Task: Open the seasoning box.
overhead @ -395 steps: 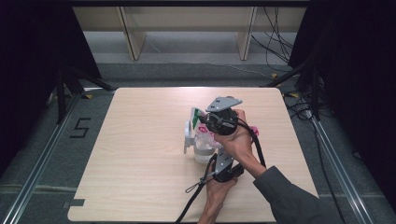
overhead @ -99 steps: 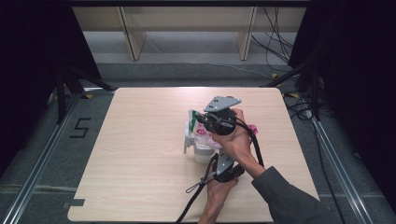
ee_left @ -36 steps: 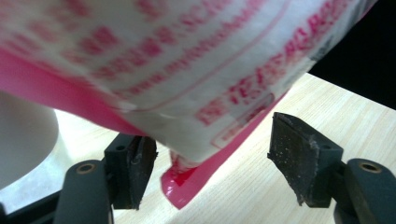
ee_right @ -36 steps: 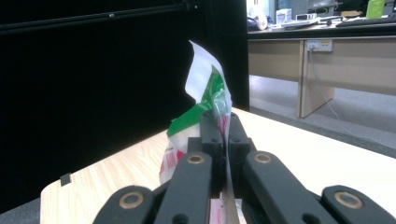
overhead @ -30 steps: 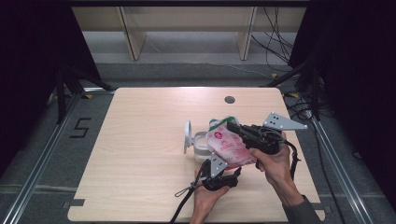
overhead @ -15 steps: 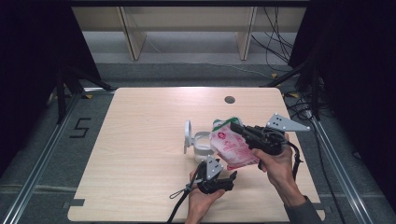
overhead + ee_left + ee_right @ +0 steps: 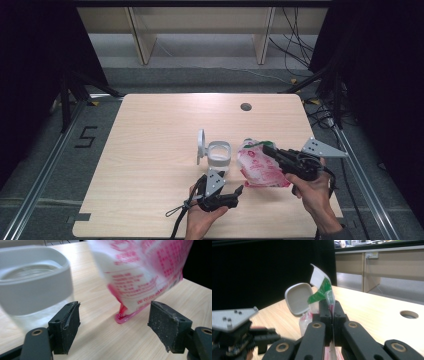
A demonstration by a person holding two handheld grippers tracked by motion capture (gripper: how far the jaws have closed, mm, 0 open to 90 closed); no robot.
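One jar (image 7: 218,154): lid (image 7: 200,146) flipped up | right gripper (image 7: 268,149) clamps pink pouch (image 7: 259,170) | left gripper (image 7: 239,190) wide, jaws just opened, holding nothing

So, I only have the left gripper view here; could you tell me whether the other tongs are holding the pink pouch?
Observer: Yes, the right tongs are shut on the top edge of the pouch.
Operator: Thanks. Is the lid off the jar?
Observer: The lid stands upright at the left side of the jar in the high view.
Operator: Is anything behind them?
Observer: A round hole in the table.
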